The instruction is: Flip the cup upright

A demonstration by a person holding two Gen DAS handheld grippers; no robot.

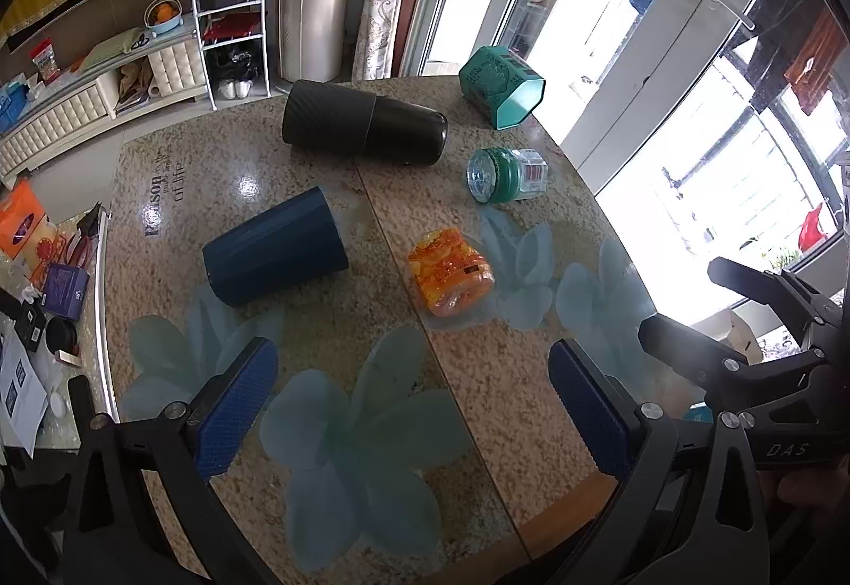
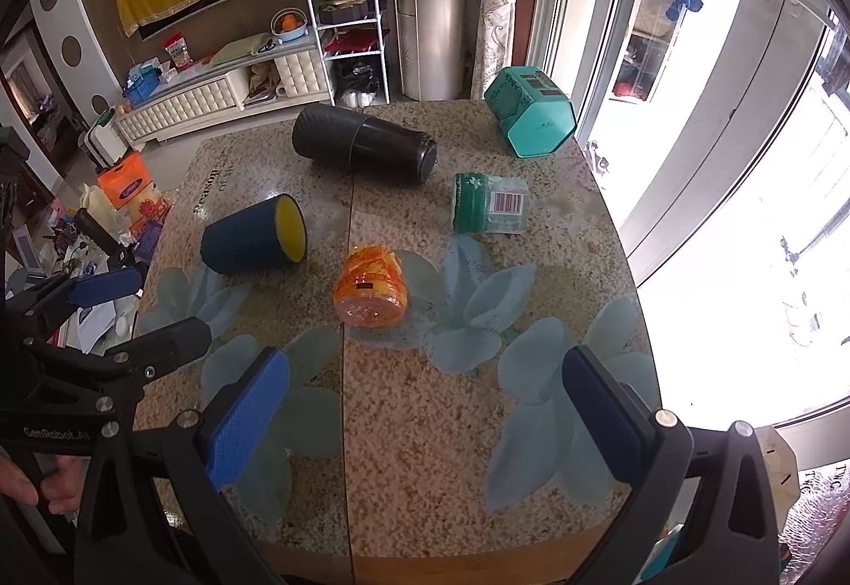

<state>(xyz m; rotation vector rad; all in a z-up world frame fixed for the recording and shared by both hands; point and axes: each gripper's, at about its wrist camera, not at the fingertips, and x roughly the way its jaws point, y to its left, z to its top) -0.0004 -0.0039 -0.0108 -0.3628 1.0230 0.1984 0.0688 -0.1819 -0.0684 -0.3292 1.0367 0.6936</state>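
A dark blue cup with a yellow inside lies on its side on the speckled table; the right wrist view shows the cup with its mouth facing right. My left gripper is open and empty above the near table edge, short of the cup. My right gripper is open and empty over the near table edge, right of the cup. The left gripper also shows at the left of the right wrist view.
A black tumbler, a teal tin, a green-lidded clear jar and an orange jar all lie on their sides on the table. Cluttered floor lies left of the table; windows are at the right.
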